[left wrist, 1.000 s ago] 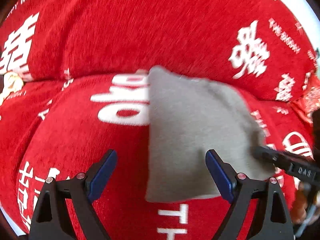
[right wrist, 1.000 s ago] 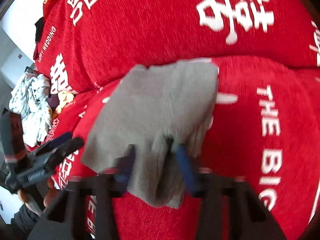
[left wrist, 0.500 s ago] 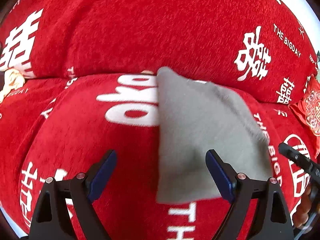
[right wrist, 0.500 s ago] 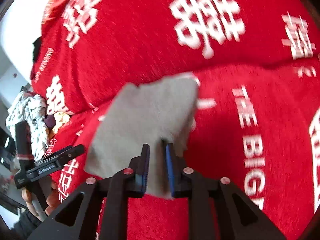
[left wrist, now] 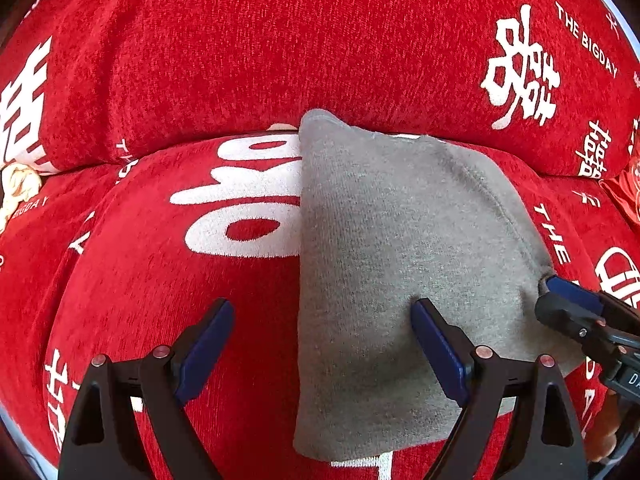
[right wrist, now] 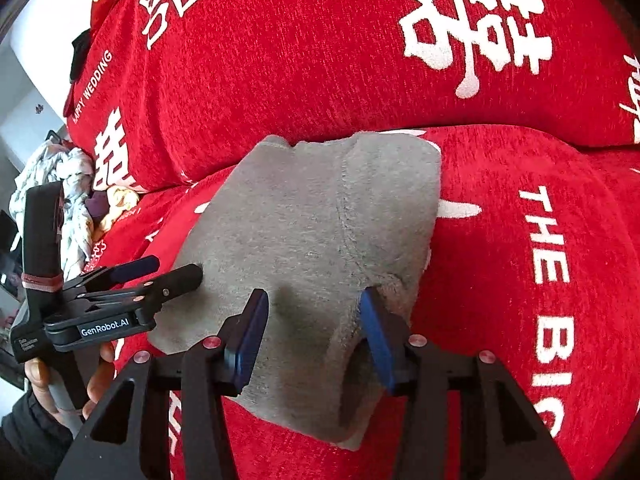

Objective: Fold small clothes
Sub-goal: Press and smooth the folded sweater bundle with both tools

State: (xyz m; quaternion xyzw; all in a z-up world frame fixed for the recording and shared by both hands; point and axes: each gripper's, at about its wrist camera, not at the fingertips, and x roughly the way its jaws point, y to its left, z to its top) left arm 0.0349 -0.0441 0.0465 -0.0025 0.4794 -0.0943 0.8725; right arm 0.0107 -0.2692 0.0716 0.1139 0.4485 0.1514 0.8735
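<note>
A folded grey knit garment (left wrist: 400,264) lies flat on the red sofa seat (left wrist: 140,280). My left gripper (left wrist: 322,328) is open wide just above it, straddling the garment's left edge: one pad over the red cover, the other over the grey cloth. In the right wrist view the garment (right wrist: 304,224) runs under my right gripper (right wrist: 312,320), whose jaws are opening. A raised ridge of the cloth's near corner still stands between them, against the right pad (right wrist: 376,336). The left gripper (right wrist: 176,269) shows there at the garment's left edge, and the right gripper (left wrist: 550,298) at its right corner.
The red backrest (left wrist: 280,52) with white lettering rises right behind the garment. A heap of other clothes (right wrist: 52,192) lies at the sofa's far left, and a hand (right wrist: 60,384) holds the left tool. A red packet (left wrist: 624,196) lies at the right.
The right gripper, shut on the garment's near corner a second ago, has spread its jaws and the cloth has dropped onto the seat. The left gripper has moved in over the garment's left edge.
</note>
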